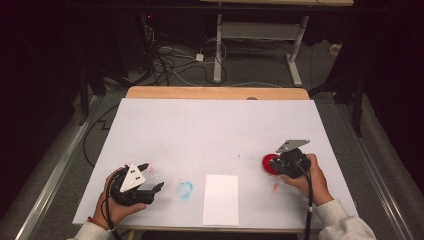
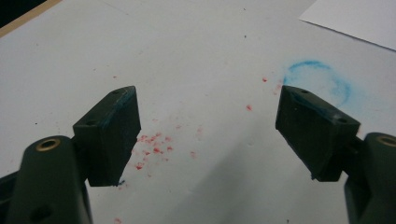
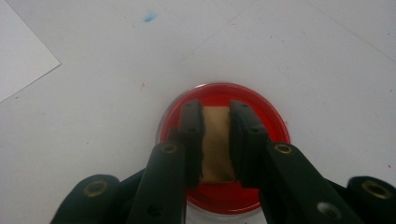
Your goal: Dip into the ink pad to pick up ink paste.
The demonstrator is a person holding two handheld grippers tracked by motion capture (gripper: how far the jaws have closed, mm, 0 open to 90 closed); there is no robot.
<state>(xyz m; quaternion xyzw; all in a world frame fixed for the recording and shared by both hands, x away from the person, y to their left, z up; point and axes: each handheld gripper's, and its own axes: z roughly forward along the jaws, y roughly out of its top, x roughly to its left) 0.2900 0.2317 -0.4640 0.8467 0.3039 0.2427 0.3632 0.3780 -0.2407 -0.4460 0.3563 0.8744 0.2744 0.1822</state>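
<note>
Left hand-held gripper [image 2: 208,126] jaws wide apart, red specks [image 2: 156,147], blue smudge [image 2: 322,79], white paper [image 2: 355,18]

A dim room surrounds the white-topped bench [image 1: 215,125]. Beyond it, tangled cables [image 1: 170,62] lie on grey floor [image 1: 260,75] by a white desk frame [image 1: 257,35].

A white-topped table [image 1: 210,125] (stained blue and red) carries a paper sheet [image 1: 221,199] and red dish [image 1: 269,164].
</note>
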